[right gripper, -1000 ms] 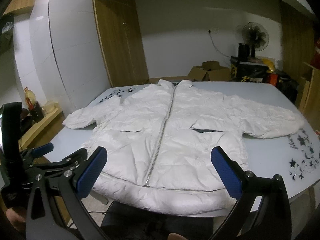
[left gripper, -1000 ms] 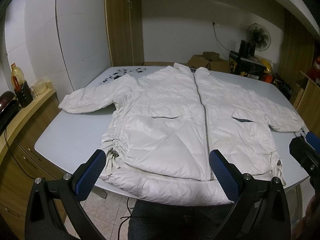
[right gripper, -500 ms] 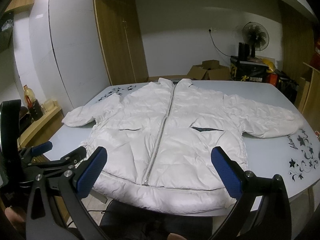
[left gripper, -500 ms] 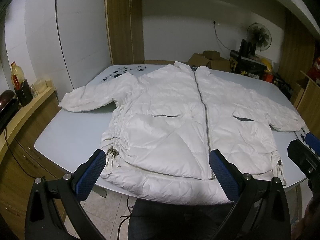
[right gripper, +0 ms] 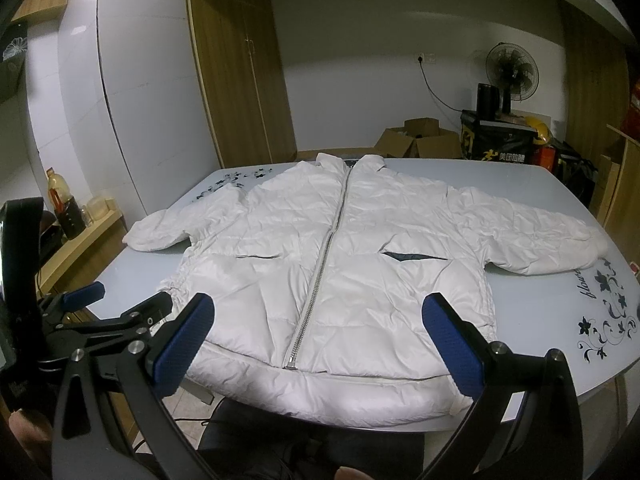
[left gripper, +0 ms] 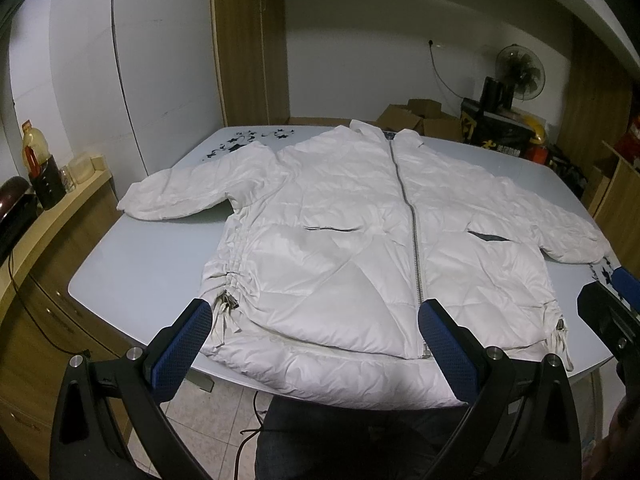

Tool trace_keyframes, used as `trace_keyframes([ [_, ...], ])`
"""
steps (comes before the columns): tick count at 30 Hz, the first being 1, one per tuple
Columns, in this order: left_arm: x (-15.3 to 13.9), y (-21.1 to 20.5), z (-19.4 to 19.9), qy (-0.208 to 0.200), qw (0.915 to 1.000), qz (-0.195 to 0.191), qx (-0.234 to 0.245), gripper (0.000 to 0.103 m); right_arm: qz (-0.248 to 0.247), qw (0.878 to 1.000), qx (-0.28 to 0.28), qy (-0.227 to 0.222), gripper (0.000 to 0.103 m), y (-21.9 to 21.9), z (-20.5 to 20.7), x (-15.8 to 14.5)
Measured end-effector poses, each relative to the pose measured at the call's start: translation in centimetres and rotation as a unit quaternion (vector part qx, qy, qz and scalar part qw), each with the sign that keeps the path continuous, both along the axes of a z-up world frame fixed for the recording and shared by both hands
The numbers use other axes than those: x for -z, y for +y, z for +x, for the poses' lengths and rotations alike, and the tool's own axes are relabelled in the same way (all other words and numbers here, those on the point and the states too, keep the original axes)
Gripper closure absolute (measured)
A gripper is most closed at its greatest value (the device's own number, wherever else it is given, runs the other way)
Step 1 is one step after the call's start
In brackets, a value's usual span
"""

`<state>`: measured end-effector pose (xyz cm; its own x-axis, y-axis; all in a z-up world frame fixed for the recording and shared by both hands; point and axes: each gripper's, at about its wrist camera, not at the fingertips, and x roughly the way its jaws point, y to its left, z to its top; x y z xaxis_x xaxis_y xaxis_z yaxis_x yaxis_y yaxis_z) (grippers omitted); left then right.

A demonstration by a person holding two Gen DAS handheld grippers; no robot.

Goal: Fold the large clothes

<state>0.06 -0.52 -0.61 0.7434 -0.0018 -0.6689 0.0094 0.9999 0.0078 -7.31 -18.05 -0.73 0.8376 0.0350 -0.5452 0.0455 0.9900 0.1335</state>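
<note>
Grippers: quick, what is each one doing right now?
Left gripper: open, holding nothing, short of the white jacket.
Right gripper: open, holding nothing.

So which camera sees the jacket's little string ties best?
The left wrist view: the drawstring ties at the white jacket's hem hang plainly visible. In the right wrist view that spot hides behind the left gripper.

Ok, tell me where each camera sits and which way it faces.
Left wrist: on the left claw, open, at the table's near edge, facing the white jacket; the right claw shows at the right edge.
Right wrist: on the right claw, open, facing the same way; the left claw shows at lower left.
Shared: jacket, table, fan, cardboard boxes.
</note>
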Motion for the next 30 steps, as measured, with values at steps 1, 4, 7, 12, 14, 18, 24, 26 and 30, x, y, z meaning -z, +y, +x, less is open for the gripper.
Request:
trace_keyframes([
  [1, -0.05, 0.06, -0.05, -0.001, 1.0000, 0.000, 0.000, 0.000, 0.000, 1.000, 0.000, 0.000, 0.000, 0.01, 0.00, 0.00],
  [4, -0.04, 0.10, -0.09, 0.000, 1.0000, -0.001, 0.000, 0.000, 0.000, 1.000, 0.000, 0.001, 0.000, 0.01, 0.03, -0.02],
  [7, -0.02, 0.10, -0.09, 0.000, 1.0000, -0.001, 0.000, 0.000, 0.000, 1.000, 0.000, 0.000, 0.000, 0.03, 0.05, -0.06],
  [12, -0.01, 0.12, -0.10, 0.000, 1.0000, -0.001, 0.000, 0.000, -0.001, 1.000, 0.000, 0.001, 0.000, 0.08, 0.07, -0.07],
  [14, 0.02, 0.12, -0.11, 0.000, 1.0000, -0.001, 0.000, 0.000, -0.001, 1.000, 0.000, 0.001, 0.000, 0.04, 0.08, -0.09],
  [18, 0.02, 0.09, -0.13, 0.000, 1.0000, -0.001, 0.000, 0.000, -0.001, 1.000, -0.001, 0.002, 0.000, 0.08, 0.13, -0.05],
  [24, 0.09, 0.16, -0.08, 0.002, 1.0000, -0.001, 0.000, 0.000, -0.002, 1.000, -0.001, 0.003, 0.000, 0.12, 0.10, -0.01],
  [26, 0.16, 0.17, -0.10, 0.003, 1.0000, -0.001, 0.000, 0.000, -0.002, 1.000, -0.001, 0.002, 0.000, 0.14, 0.11, -0.02],
  [30, 0.16, 0.18, -0.07, 0.003, 1.0000, -0.001, 0.000, 0.000, -0.002, 1.000, -0.001, 0.003, 0.000, 0.18, 0.17, -0.05],
])
